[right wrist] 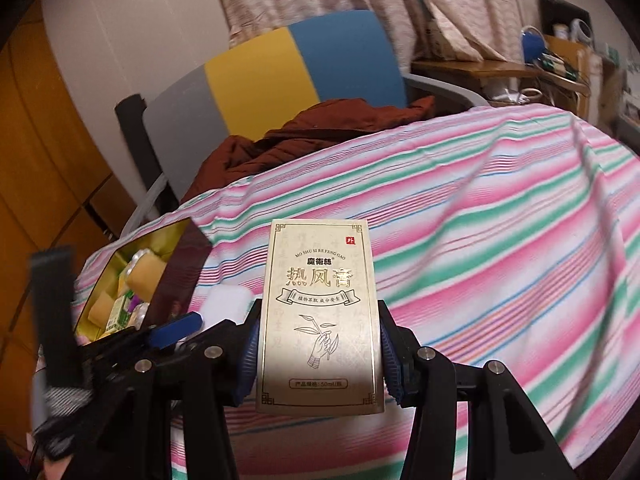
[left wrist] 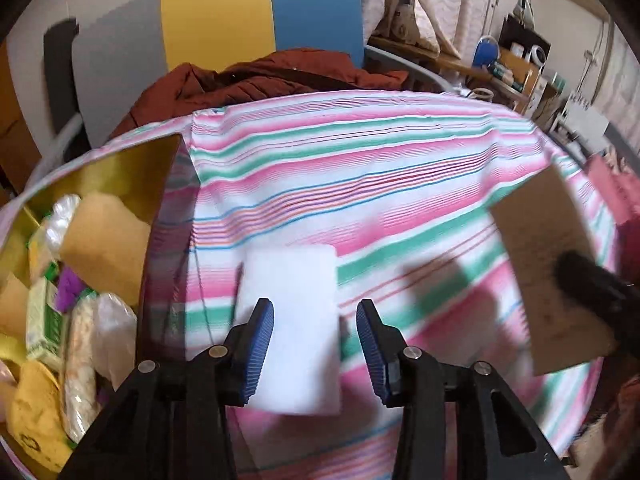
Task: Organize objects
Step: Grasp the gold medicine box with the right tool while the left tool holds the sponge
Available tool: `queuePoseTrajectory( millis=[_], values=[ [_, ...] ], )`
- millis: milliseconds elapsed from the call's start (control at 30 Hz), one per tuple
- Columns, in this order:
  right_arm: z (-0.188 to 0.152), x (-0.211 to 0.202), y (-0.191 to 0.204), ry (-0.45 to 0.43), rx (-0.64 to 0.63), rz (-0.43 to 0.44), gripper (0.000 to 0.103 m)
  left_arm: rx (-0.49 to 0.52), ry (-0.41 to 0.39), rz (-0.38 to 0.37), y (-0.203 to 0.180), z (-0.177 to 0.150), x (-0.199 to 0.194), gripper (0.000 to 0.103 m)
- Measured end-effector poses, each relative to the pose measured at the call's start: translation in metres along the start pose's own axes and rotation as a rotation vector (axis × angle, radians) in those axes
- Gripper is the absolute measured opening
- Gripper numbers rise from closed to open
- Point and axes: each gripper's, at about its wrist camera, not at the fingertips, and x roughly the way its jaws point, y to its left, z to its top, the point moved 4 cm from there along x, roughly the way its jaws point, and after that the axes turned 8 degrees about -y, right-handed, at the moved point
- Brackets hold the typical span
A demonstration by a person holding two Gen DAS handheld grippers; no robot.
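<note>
My left gripper [left wrist: 315,346] is open, its blue pads on either side of a white foam block [left wrist: 294,320] that lies on the striped cloth [left wrist: 360,168]; the right pad stands apart from it. The block also shows in the right wrist view [right wrist: 226,300]. My right gripper [right wrist: 318,344] is shut on a gold carton with Chinese lettering [right wrist: 320,312], held upright above the cloth. The same carton shows from its brown back in the left wrist view [left wrist: 552,272]. A gold-lined open box [left wrist: 104,168] at the left holds several sponges and packets.
A chair with grey, yellow and blue back panels [left wrist: 224,20] stands behind the table with a rust-brown jacket [left wrist: 256,80] on it. Cluttered wooden shelves [left wrist: 516,68] are at the far right. The left gripper [right wrist: 176,328] shows beside the box [right wrist: 160,248] in the right wrist view.
</note>
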Motion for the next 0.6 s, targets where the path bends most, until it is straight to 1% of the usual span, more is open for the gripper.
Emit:
queuePoseTrajectory(
  millis=[133,167,200,233,267,333,400,500,600],
  values=[
    [-0.002,0.001,-0.01,0.005,0.022,0.005,0.051,0.089,0.001,0.048,-0.008,-0.001,0.007,0.049],
    [-0.004,0.003,-0.011,0.011,0.031,0.012,0.051,0.106,-0.001,0.055,-0.01,-0.001,0.01,0.054],
    [-0.005,0.005,-0.011,0.015,0.036,0.016,0.051,0.129,-0.005,0.06,-0.011,-0.001,0.009,0.063],
    [-0.006,0.006,-0.01,0.019,0.039,0.022,0.051,0.154,-0.01,0.064,-0.015,-0.001,0.01,0.067],
    [-0.007,0.007,-0.008,0.022,0.038,0.028,0.051,0.178,-0.011,0.073,-0.018,-0.002,0.011,0.069],
    [-0.009,0.008,-0.006,0.021,0.032,0.034,0.051,0.195,-0.034,0.096,-0.021,-0.001,0.008,0.069],
    [-0.008,0.008,-0.006,0.018,0.029,0.034,0.051,0.156,-0.065,0.123,-0.016,0.0,0.003,0.069],
    [-0.006,0.007,-0.01,0.013,0.03,0.023,0.051,0.115,-0.055,0.131,-0.011,0.001,0.005,0.069],
    [-0.005,0.007,-0.015,0.016,0.037,0.015,0.051,0.128,-0.046,0.169,-0.008,0.0,0.011,0.069]
  ],
)
